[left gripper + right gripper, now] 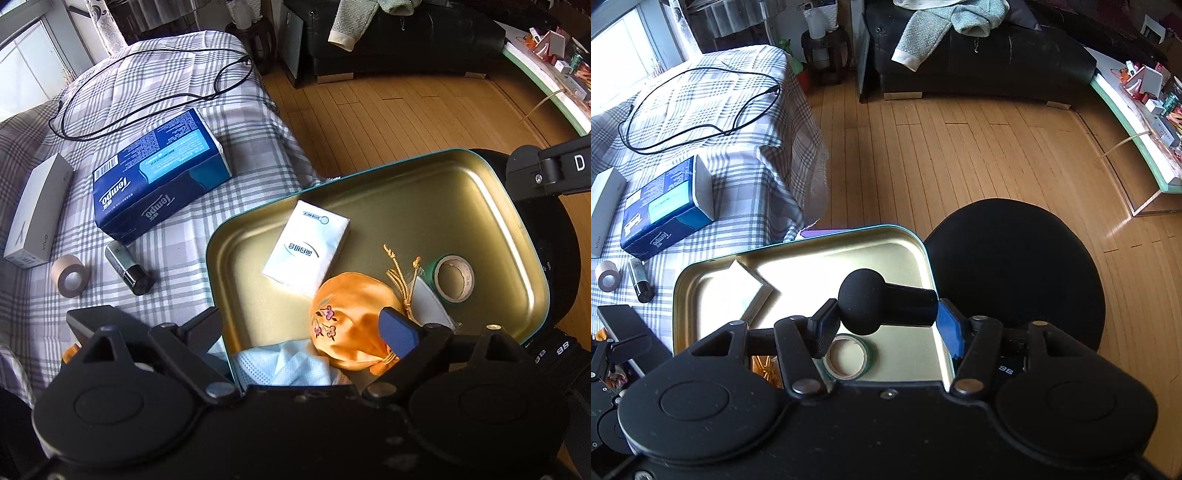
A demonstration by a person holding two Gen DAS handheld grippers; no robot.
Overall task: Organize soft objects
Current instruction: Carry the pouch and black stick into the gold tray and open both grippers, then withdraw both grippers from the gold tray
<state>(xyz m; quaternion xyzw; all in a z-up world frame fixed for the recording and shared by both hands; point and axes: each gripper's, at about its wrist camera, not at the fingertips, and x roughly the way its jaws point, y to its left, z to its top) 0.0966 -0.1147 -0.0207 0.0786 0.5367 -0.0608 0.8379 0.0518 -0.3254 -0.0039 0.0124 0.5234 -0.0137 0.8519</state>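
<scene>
On the near edge of the plaid-covered table sits a shallow gold metal tin (491,192) with rounded corners and a teal rim, its brushed floor catching the light. Inside it lies a flat white tissue packet (306,245), rectangular and glossy, toward the far left. Just near of it rests an orange satin pouch (351,317), round and puffy, embroidered with small purple flowers, its gold tasselled cord (400,280) trailing to the far side. A pale blue face mask (288,365), crinkled and woven-looking, is bunched in the near left corner. To the right lies a green roll of tape (453,277) with a cardboard core.

The left gripper (306,328) hangs over the tin with its jaws spread wide; the blue pad overlaps the pouch in view, but whether it touches is unclear, and the black finger stands at the tin's left rim, clear of the pouch. The right gripper (886,321) is clamped on a black microphone (882,301), its rounded foam head to the left and smooth cylindrical body to the right.

Left of the tin, on the cloth, lie a dark blue Tempo tissue pack (159,177), a long white box (37,210), a beige tape roll (71,278), a small silver and black cylinder (129,267) and a looped black cable (147,92).
</scene>
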